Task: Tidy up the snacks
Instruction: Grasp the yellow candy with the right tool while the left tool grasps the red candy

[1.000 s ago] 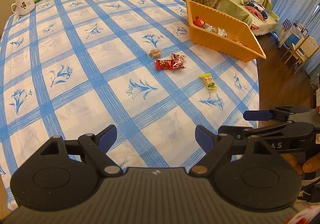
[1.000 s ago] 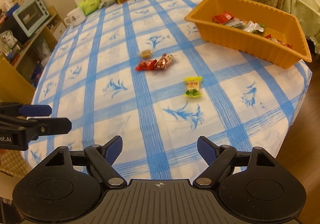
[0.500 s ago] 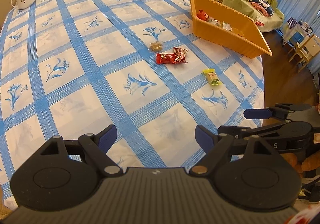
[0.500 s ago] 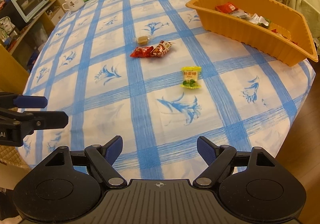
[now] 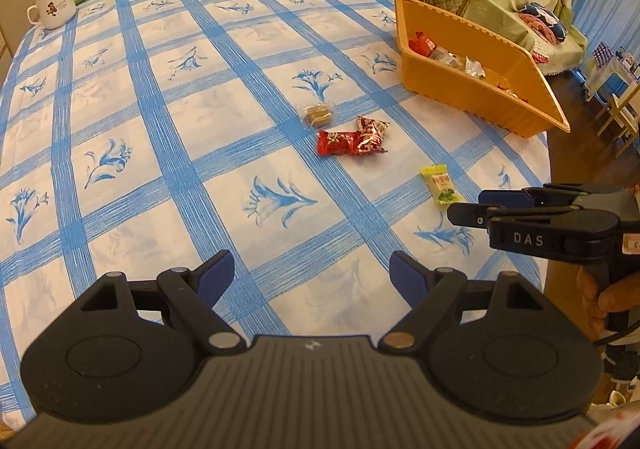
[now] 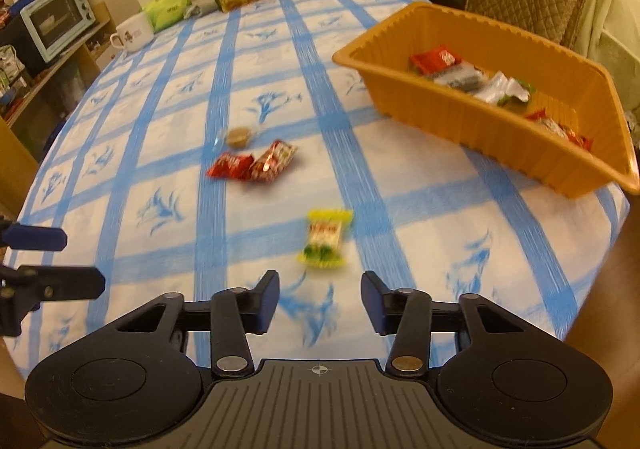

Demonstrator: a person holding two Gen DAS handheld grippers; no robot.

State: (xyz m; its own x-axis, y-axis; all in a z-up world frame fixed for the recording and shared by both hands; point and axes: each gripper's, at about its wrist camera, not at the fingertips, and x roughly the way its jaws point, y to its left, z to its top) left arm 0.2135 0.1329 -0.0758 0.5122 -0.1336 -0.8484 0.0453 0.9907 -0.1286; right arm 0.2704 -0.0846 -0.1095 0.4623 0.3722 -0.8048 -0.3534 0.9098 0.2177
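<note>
Worktop (image 6: 400, 249): blue-checked cloth, fills frame.
Orange tray (image 6: 500, 137): upper right, holds snacks.
Right gripper (image 6: 320, 303): fingers empty, released, just narrowed.
Left gripper (image 5: 310, 277): wide, empty.
Yellow candy (image 6: 325, 239): centre, just ahead of right fingers, long axis pointing away; right hand nearer.

glossy orange plastic tray (image 6: 480, 137), matt cloth tablecloth (image 5: 160, 137).

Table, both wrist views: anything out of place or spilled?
Four wrapped snacks lie loose on the tablecloth instead of in the orange bin: a yellow-green candy, two touching red packets, and a small brown one. Nothing looks spilled or damaged. The right gripper has just been closing, with nothing between its fingers.
</note>
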